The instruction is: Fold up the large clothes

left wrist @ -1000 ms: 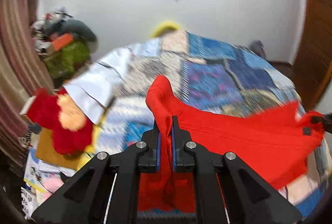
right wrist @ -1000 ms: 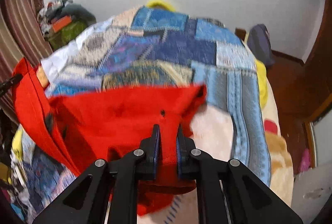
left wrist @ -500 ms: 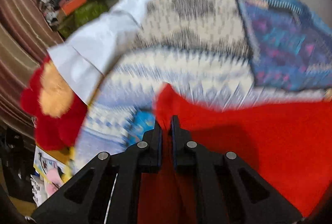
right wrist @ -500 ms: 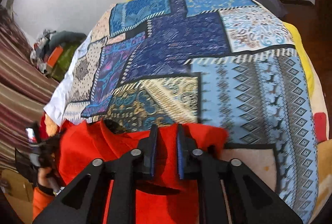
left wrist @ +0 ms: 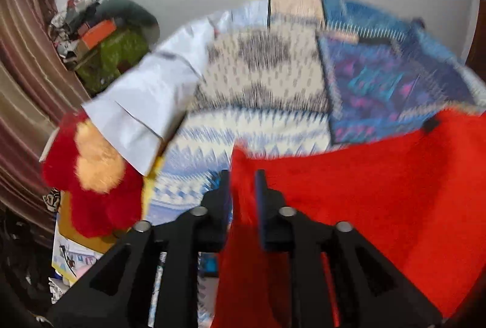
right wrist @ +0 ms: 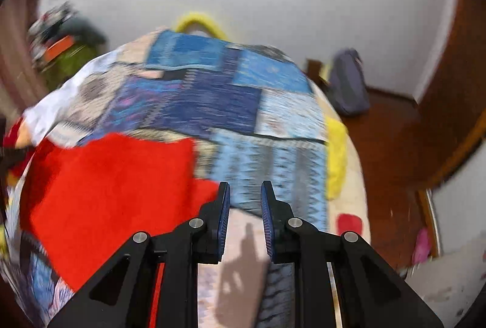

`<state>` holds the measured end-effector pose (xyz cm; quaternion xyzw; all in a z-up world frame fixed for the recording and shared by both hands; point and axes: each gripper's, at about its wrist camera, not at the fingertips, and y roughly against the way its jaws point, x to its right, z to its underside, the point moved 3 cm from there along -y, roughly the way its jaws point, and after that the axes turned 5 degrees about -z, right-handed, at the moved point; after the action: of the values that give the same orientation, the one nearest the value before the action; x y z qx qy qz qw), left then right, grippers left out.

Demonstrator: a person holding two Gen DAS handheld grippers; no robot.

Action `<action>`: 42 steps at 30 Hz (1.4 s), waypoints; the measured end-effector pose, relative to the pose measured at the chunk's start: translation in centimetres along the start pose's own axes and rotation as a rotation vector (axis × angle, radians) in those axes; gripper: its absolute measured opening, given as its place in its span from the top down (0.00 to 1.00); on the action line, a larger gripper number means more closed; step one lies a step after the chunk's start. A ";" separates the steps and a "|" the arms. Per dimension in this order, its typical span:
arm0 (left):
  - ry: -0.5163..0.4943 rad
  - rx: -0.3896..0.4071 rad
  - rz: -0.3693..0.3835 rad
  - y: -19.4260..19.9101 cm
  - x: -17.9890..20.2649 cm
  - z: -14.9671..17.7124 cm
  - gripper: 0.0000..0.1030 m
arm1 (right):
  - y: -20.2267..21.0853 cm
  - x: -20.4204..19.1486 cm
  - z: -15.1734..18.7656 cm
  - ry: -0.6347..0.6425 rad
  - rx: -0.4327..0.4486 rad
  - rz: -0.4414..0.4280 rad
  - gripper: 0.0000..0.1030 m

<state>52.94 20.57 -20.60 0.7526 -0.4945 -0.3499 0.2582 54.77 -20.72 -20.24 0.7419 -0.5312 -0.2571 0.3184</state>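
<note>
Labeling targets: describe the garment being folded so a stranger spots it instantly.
Find the bed under the blue patchwork quilt. On its near left part lies the red garment, plain bright red cloth with no pattern, unlike the furry red plush toy hanging off the bed's left edge.

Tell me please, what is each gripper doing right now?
Left tongs: just been opening, red cloth between them, no longer pinched.
Right tongs: open, empty.

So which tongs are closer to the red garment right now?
Left. The left tongs have just been opening, with the red garment between the fingers. The right tongs stand open and empty, just right of its edge.
</note>
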 end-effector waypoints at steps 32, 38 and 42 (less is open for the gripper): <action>-0.119 -0.123 0.005 1.1 -4.3 15.8 0.26 | -8.6 -6.5 9.7 0.069 -0.249 -0.029 0.00; 0.002 -0.108 -0.076 3.1 -8.2 16.1 0.27 | -7.8 -4.7 10.3 -0.048 -0.282 -0.065 0.00; 0.107 -0.079 -0.025 5.5 -10.6 16.4 0.27 | -5.2 -5.8 9.5 -0.010 -0.227 -0.024 0.01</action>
<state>34.20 27.61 -23.88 0.7655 -0.4566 -0.3316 0.3092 49.43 -15.89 -30.17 0.7060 -0.4914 -0.3233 0.3945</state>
